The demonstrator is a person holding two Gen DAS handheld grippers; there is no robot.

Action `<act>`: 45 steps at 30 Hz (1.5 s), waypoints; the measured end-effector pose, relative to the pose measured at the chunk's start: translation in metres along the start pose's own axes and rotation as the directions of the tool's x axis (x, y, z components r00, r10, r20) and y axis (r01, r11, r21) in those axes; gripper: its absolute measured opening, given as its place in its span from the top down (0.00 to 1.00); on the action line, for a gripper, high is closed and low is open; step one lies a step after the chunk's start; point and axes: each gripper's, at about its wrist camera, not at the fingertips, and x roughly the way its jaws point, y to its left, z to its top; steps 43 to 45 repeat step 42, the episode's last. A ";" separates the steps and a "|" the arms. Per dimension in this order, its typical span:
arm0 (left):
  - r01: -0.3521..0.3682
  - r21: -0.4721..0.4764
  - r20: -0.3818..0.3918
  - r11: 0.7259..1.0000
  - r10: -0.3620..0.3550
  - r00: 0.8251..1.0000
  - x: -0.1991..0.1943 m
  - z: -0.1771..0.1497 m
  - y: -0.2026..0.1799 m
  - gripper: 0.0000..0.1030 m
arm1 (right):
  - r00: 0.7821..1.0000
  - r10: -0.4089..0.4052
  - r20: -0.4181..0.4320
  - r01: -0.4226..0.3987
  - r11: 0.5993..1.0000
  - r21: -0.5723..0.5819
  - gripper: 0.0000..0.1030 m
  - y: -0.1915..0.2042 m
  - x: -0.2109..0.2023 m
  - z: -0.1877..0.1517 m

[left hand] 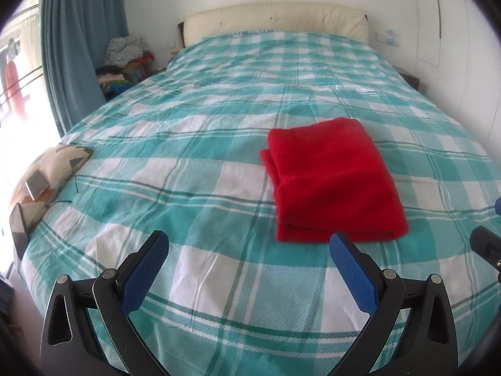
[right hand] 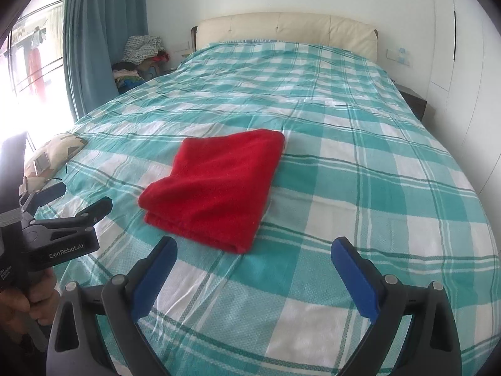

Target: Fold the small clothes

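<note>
Both hand-held grippers, left [left hand: 249, 247] and right [right hand: 253, 252], hang spread and empty at the frame's bottom, just short of the folded red cloth [left hand: 332, 178] mid-bed [left hand: 188, 144]; a careless nudge could shove its loose layers apart.

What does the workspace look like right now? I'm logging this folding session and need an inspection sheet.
Surface: bed with teal and white checked cover, lightly wrinkled.
Job's things: red garment, folded into a neat rectangle, lying flat on the cover, touched by neither gripper.
Clutter: patterned cushion at the bed's left edge with a small flat device on it; a dark phone-like item beside it.
Grippers: left gripper open, empty; right gripper open, empty; both short of the garment.
Cables: thin dark cord near the cushion.
Surroundings: cream headboard, teal curtain, pile of clothes beside the bed.
</note>
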 end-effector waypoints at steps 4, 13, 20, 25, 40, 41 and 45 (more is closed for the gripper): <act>-0.011 0.008 0.002 1.000 0.011 1.000 -0.008 -0.009 -0.002 0.00 | 1.000 -0.001 -0.020 0.001 1.000 0.021 0.05 0.001 -0.009 -0.010; 0.039 0.032 -0.024 0.999 -0.039 0.999 -0.013 -0.022 -0.008 0.00 | 0.997 -0.039 -0.068 0.040 0.999 0.025 0.05 0.005 -0.010 -0.022; 0.043 0.042 -0.008 0.998 -0.043 0.999 -0.019 -0.024 -0.010 0.00 | 0.994 -0.089 -0.060 0.089 0.996 -0.016 0.05 0.015 -0.018 -0.022; 0.035 0.049 -0.010 0.998 -0.034 0.999 -0.018 -0.024 -0.008 0.00 | 0.994 -0.091 -0.061 0.090 0.996 -0.018 0.05 0.017 -0.019 -0.022; 0.116 0.016 -0.018 0.993 -0.116 0.993 -0.019 -0.026 -0.007 0.00 | 0.995 -0.081 -0.059 0.082 0.997 0.012 0.05 0.008 -0.017 -0.023; 0.108 0.017 -0.015 0.994 -0.108 0.994 -0.019 -0.026 -0.007 0.00 | 0.995 -0.080 -0.056 0.081 0.997 0.015 0.05 0.008 -0.017 -0.023; 0.102 0.020 -0.011 0.995 -0.102 0.995 -0.019 -0.026 -0.007 0.00 | 0.995 -0.079 -0.053 0.080 0.997 0.018 0.05 0.008 -0.018 -0.023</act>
